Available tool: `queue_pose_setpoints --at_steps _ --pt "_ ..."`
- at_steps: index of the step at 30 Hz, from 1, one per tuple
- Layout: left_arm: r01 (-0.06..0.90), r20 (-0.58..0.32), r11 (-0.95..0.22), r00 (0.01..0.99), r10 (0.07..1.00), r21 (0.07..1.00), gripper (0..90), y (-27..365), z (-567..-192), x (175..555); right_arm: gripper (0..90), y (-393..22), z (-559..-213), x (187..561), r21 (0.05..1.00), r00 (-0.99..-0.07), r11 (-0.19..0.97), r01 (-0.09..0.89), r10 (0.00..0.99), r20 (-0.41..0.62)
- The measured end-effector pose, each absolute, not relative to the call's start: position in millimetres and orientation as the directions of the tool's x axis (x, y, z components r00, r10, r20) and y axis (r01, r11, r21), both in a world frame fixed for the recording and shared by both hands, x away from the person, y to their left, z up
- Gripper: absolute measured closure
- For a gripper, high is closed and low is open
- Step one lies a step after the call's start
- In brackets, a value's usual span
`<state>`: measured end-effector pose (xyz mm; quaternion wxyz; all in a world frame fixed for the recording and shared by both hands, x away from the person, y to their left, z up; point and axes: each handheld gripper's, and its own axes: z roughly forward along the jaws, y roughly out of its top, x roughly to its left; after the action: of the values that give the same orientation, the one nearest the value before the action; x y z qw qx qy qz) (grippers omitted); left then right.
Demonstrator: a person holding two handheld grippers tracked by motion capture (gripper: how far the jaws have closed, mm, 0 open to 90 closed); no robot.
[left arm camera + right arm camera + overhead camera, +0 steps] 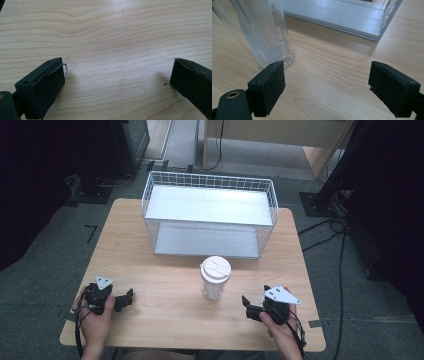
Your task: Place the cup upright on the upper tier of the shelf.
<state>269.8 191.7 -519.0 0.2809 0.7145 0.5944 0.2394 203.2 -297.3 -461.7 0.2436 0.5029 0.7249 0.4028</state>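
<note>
Both the left gripper [131, 296] and the right gripper [244, 302] rest wide open and empty near the table's [150, 255] near edge. The clear cup [215, 279] stands centre, before the wire basket [210, 215]. Probably the reach has not begun; next, the right must close around the cup.

Cup [215, 279] and wire rack [210, 215] block the table's [165, 295] middle.

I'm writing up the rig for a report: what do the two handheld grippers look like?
Both are black. The left gripper and right gripper each carry a grey three-cornered plate with small holes on top, blocky flat-faced jaws, and a black cable trailing back along the wrist. No sleeves are visible.
</note>
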Motion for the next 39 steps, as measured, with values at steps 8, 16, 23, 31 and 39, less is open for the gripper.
queue_pose_setpoints --at_steps 8,16,23,31,39 --pt "0.716 0.009 -0.137 0.180 0.984 0.685 0.0 192 -519 270 13.9 -281 -455 205 0.843 -0.414 0.164 0.512 0.907 0.074" --pt "0.715 0.008 -0.135 0.179 0.984 0.686 0.0 192 -519 270 13.9 -265 -453 209 0.849 -0.453 0.170 0.500 0.887 0.089" --pt "0.715 0.008 -0.136 0.179 0.984 0.686 0.0 192 -519 270 13.8 -252 -453 212 0.854 -0.472 0.157 0.496 0.874 0.113" --pt "0.716 0.009 -0.137 0.180 0.984 0.685 0.0 192 -519 270 12.4 -238 -451 218 0.852 -0.471 0.154 0.500 0.874 0.118" --pt "0.715 0.008 -0.135 0.179 0.984 0.686 0.0 192 -519 270 12.4 -229 -450 223 0.863 -0.468 0.141 0.486 0.875 0.120"
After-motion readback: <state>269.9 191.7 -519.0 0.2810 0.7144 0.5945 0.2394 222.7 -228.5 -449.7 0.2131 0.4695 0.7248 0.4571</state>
